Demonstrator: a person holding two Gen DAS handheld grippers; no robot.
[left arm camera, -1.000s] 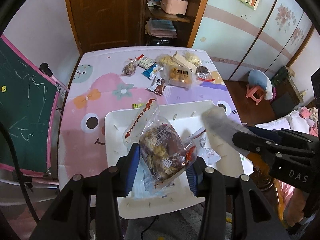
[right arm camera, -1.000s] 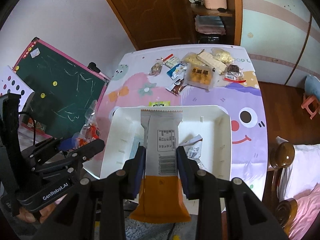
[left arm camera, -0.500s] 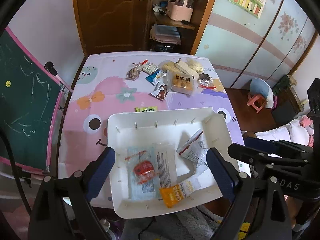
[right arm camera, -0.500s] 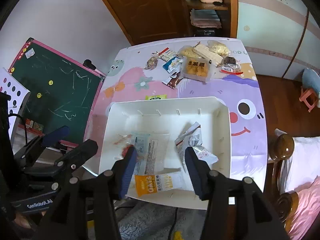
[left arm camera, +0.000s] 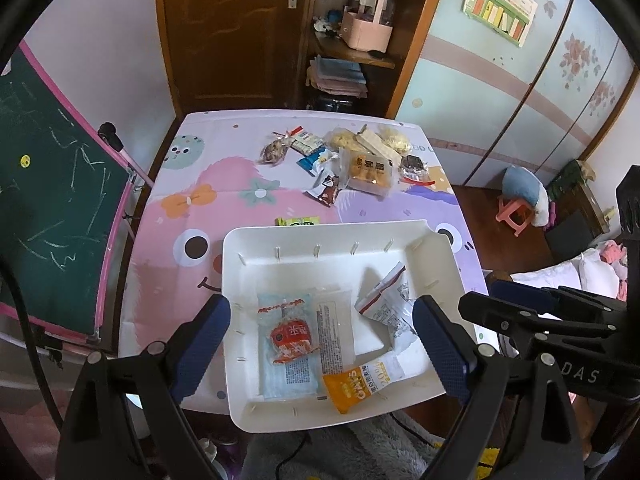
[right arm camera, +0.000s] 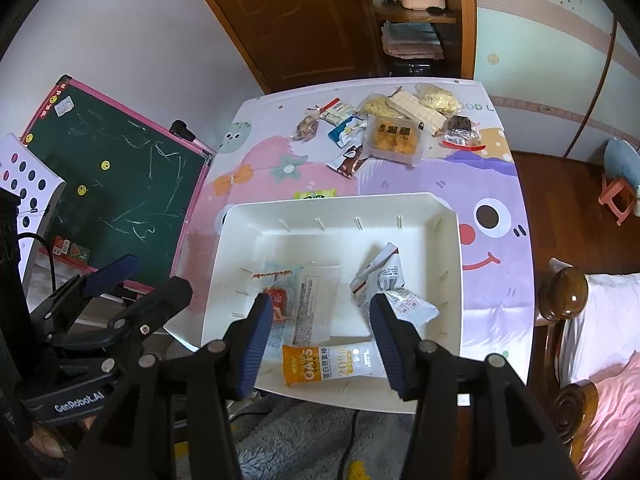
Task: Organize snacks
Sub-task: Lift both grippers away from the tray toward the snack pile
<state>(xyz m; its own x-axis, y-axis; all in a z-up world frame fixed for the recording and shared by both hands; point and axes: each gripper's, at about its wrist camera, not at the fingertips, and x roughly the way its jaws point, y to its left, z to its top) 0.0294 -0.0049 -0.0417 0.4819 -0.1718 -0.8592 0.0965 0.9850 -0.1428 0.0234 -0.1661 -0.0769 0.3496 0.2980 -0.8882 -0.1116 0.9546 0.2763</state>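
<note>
Packets [left arm camera: 294,338] in tray [left arm camera: 320,240], more snacks [left arm camera: 366,168] behind

**Both grippers hang open, tilted steeply downward**

The left gripper [left arm camera: 322,342] points steeply down with its blue-padded jaws spread very wide, nothing pressed between the pads. The right gripper [right arm camera: 318,338] tilts down at much the same slant, its jaws parted less widely and likewise gripping nothing. The two sit side by side, each showing at the edge of the other's view (the left as a black frame lettered "GenRobot.AI"). A fingertip [right arm camera: 48,446] shows beneath the left gripper's frame.
</note>
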